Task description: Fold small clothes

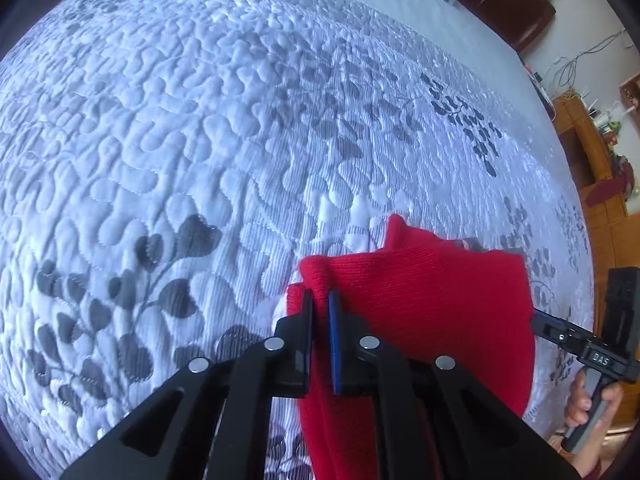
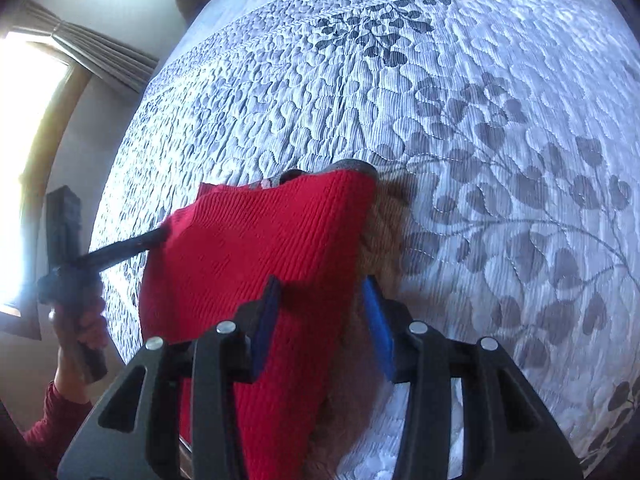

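So the red knit garment [image 1: 420, 312] is hanging up off the quilted bedspread [image 1: 180, 140], stretched between your two grippers, with its far end trailing toward the bed and a bit of grey trim or lining [image 2: 352, 166] peeking out at the top edge. The thing your next move hangs on: the cloth's long run goes from the grippers out away from you toward the middle of the bed, and the two held corners sit side by side, left and right, so the fold line will run across between them. Your left gripper [image 1: 320, 312] is pinched tight on a bunched edge, the jaws nearly touching with red fabric squeezed between them. Your right gripper [image 2: 320, 300] looks different: its jaws stand well apart, with the cloth draped over the left blue pad [image 2: 268, 316] and something fuzzy and tan under it, so I'd say it's spread rather than really clamping, though the blur makes that hard to call. From the left wrist view, the right one touches the cloth's right edge. I'd guess the left is carrying most of the load, so watch the right side slipping when you lay it down.
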{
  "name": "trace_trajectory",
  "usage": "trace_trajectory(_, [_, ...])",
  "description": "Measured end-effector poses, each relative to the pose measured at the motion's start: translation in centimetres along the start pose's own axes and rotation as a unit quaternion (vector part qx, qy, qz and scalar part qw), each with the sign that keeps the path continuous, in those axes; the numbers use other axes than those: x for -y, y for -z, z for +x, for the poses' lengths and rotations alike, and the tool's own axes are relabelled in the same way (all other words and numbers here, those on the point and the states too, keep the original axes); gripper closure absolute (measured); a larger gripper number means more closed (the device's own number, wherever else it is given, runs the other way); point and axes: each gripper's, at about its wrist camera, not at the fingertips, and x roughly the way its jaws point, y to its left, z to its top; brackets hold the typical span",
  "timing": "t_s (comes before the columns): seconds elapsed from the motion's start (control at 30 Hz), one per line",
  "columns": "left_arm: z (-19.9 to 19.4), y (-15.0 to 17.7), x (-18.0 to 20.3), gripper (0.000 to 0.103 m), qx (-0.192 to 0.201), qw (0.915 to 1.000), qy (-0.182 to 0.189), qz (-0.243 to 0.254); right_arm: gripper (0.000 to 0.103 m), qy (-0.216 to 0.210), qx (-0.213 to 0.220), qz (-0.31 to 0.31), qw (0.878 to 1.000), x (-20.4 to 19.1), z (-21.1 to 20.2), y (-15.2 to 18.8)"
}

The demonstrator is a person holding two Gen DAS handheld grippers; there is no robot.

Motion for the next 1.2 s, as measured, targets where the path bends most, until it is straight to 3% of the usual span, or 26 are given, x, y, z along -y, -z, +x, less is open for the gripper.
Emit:
trace_trajectory(0.13, [-1.2, 0.2, 0.2, 0.088, 0.002, 1.0, 0.006, -0.004, 0.058, 0.0, -0.006, -0.005, 1.0, 0.1, -0.3, -0.4])
trace_trajectory(0.27, [-3.2, 1.2, 1.2, 0.051, 0.008, 0.9992, -0.028, 0.03, 0.054, 0.003, -0.008, -0.002, 1.0, 0.3, -0.1, -1.5])
trace_trajectory(0.37, [-2.6, 1.3, 2.0, 0.05, -0.015, 0.9988, -0.024, 0.039, 0.054, -0.018, -0.014, 0.019, 1.0, 0.3, 0.8, -2.8])
trace_trajectory(0.4, [-2.0, 1.2, 2.0, 0.05, -0.023, 0.9985, -0.036, 0.033, 0.055, -0.023, -0.02, 0.028, 0.999, 0.4, 1.3, -3.2])
trace_trajectory(0.43, [-1.3, 1.0, 1.8, 0.051, -0.028, 0.9983, -0.045, 0.027, 0.07, -0.03, -0.027, 0.036, 0.999, 0.5, 1.9, -3.7])
trace_trajectory(0.47, [-0.6, 0.7, 1.4, 0.061, -0.037, 0.9979, -0.05, 0.018, 0.095, -0.031, -0.033, 0.039, 0.998, 0.4, 2.3, -4.1])
trace_trajectory(0.5, [0.0, 0.5, 0.9, 0.081, -0.045, 0.9981, -0.041, 0.004, 0.094, -0.029, -0.036, 0.039, 0.998, 0.3, 2.5, -4.3])
trace_trajectory(0.57, [0.5, 0.2, 0.2, 0.084, -0.048, 0.9984, -0.027, -0.014, 0.095, -0.031, -0.024, 0.029, 0.999, -0.1, 1.8, -4.4])
trace_trajectory(0.63, [0.7, 0.4, 0.2, 0.084, -0.045, 0.9984, -0.036, -0.003, 0.095, -0.008, -0.021, 0.036, 0.999, 0.5, 1.8, -4.2])
trace_trajectory(0.7, [1.1, 0.8, 0.1, 0.083, -0.043, 0.9982, -0.041, 0.008, 0.095, -0.01, -0.033, 0.061, 0.998, 1.9, 2.7, -3.9])
trace_trajectory(0.8, [0.5, 0.9, 0.2, 0.078, -0.044, 0.9983, -0.037, 0.009, 0.088, -0.029, -0.023, 0.06, 0.998, 2.2, 2.4, -3.4])
trace_trajectory(0.87, [-0.6, 1.4, 0.4, 0.07, -0.042, 0.9986, -0.03, 0.011, 0.066, -0.034, -0.009, 0.045, 0.998, 1.8, 1.0, -2.5])
trace_trajectory(0.9, [-1.2, 1.8, 0.3, 0.066, -0.046, 0.9988, -0.016, 0.007, 0.061, -0.04, -0.006, 0.034, 0.999, 1.5, 0.2, -1.5])
trace_trajectory(1.0, [-2.8, 4.3, 0.3, 0.064, -0.063, 0.9978, 0.02, -0.004, 0.059, -0.046, -0.015, 0.009, 0.999, 0.3, -1.4, 1.7])
trace_trajectory(1.1, [-3.7, 7.5, 1.0, 0.06, -0.068, 0.9975, 0.017, 0.009, 0.052, -0.061, -0.024, -0.003, 0.998, -1.0, -2.3, 5.5])
trace_trajectory(1.2, [-4.1, 10.9, 1.7, 0.057, -0.084, 0.9956, 0.038, 0.017, 0.047, -0.075, -0.042, -0.005, 0.996, -2.1, -2.5, 10.6])
